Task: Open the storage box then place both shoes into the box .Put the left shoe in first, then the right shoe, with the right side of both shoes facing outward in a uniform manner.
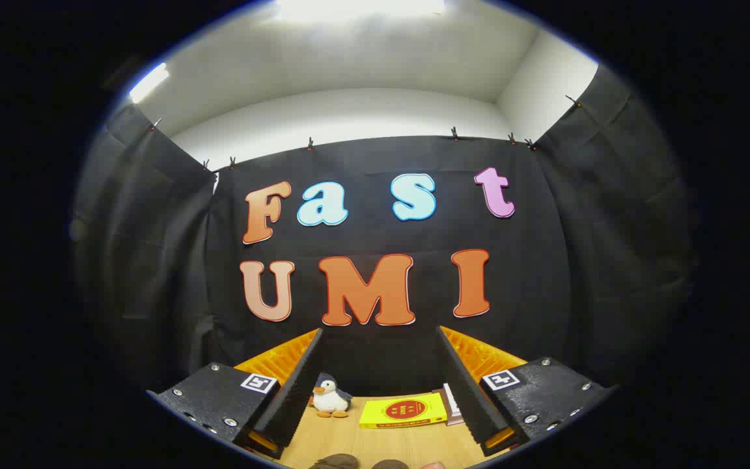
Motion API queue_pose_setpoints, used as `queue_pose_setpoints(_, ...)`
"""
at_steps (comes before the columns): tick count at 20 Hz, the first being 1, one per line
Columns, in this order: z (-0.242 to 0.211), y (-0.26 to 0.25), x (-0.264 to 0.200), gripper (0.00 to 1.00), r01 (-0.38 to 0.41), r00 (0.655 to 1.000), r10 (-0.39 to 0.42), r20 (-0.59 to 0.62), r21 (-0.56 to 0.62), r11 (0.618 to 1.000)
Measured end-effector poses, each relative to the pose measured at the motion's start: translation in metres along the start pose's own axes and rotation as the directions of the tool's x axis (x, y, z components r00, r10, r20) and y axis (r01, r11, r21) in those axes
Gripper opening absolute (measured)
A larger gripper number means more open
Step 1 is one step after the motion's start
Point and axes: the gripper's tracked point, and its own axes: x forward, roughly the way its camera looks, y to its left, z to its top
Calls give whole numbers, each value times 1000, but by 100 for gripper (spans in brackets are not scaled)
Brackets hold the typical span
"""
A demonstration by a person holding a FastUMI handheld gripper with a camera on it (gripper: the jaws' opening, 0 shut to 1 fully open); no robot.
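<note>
I hold my gripper level, facing the black cloth wall of the booth, and its two fingers stand wide apart with nothing between them but air. The left finger and the right finger each show a dark ribbed pad on the inside and an orange ribbed part behind, and neither touches anything. I take the yellow book as my landmark: it lies flat on the wooden table, beyond my fingers and between them, closer to the right finger than to the left one. To the left of the yellow book, just beside it, a small toy penguin stands upright on the table, white in front with a dark back and orange feet, facing toward me. To the right of the yellow book, touching or nearly touching its edge, lies a small stack of other books, partly hidden behind my right finger. Nearer to me than the yellow book, at the very bottom of what I see, two dark rounded shapes rise just above the edge; they may be the tops of the shoes, but too little of them shows for me to tell.
</note>
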Motion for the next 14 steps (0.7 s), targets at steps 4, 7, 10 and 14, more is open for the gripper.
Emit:
queue_pose_setpoints(4, -7, 23, 2, 99, -44, 999, 44, -14, -9, 999)
queue_pose_setpoints(7, -13, 36, 5, 99, -68, 997, 68, -30, -7, 998)
queue_pose_setpoints(10, -19, 46, 6, 99, -92, 995, 92, -46, 3, 996)
queue_pose_setpoints(14, -23, 53, 4, 99, -111, 992, 111, -51, 7, 994)
